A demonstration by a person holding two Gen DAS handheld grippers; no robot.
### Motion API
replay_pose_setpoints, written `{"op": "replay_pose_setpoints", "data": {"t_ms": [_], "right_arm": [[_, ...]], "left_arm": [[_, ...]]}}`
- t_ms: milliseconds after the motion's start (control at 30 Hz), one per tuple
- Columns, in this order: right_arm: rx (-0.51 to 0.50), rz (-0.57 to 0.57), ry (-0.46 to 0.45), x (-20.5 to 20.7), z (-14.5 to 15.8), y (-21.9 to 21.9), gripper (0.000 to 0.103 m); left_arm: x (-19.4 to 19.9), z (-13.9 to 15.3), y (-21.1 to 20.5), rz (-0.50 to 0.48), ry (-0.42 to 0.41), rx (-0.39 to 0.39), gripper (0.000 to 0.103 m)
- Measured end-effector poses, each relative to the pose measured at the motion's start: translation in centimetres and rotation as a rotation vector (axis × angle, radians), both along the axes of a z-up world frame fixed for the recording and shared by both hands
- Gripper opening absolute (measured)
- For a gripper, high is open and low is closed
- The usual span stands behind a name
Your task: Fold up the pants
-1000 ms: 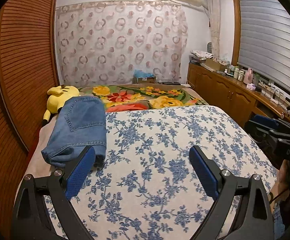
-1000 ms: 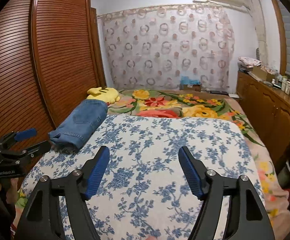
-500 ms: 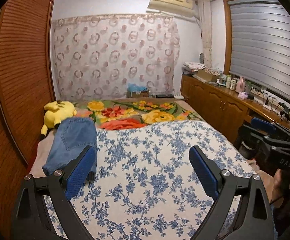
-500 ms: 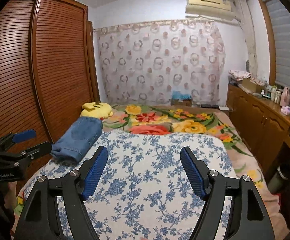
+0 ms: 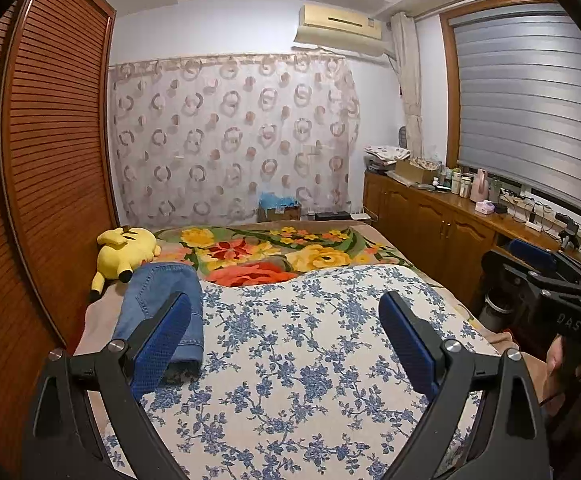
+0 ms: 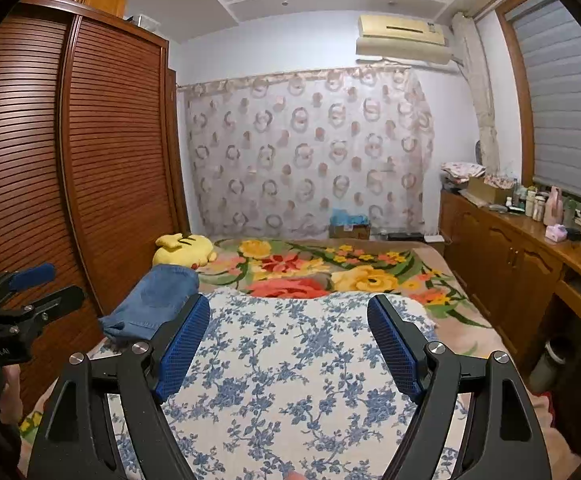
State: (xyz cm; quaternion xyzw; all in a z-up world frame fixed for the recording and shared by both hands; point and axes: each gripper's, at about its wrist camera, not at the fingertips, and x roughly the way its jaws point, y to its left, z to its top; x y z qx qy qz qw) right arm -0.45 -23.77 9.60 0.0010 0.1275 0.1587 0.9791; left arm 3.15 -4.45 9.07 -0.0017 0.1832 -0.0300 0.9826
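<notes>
A folded pair of blue jeans (image 5: 162, 300) (image 6: 152, 302) lies flat at the left edge of the bed, on the blue-flowered white quilt (image 5: 310, 352) (image 6: 290, 372). My left gripper (image 5: 284, 312) is open above the quilt, and its left pad overlaps the near end of the jeans without touching. My right gripper (image 6: 288, 316) hangs over the middle of the quilt with its jaws still opening and nothing between them. Each gripper shows at the edge of the other's view: the right gripper (image 5: 546, 276) and the left gripper (image 6: 26, 292).
A yellow plush toy (image 5: 128, 246) lies behind the jeans on a bright flowered blanket (image 5: 282, 252). A louvred wooden wardrobe (image 6: 70, 168) runs along the left side. A wooden counter (image 6: 530, 248) with bottles lines the right wall under a window blind.
Both grippers have risen and tilted upward, so more of the wall, curtain and ceiling shows. The bed and jeans sit lower in both views. The right jaws stand slightly wider.
</notes>
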Motion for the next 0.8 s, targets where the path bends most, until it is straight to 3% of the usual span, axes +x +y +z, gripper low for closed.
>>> {"op": "replay_pose_setpoints", "data": {"t_ms": [800], "right_arm": [[-0.006,0.003,0.008,1.0,-0.6,0.0,0.083]], "left_arm": [[0.0,-0.3,0.9,0.027,0.004,-0.018,0.095]]}}
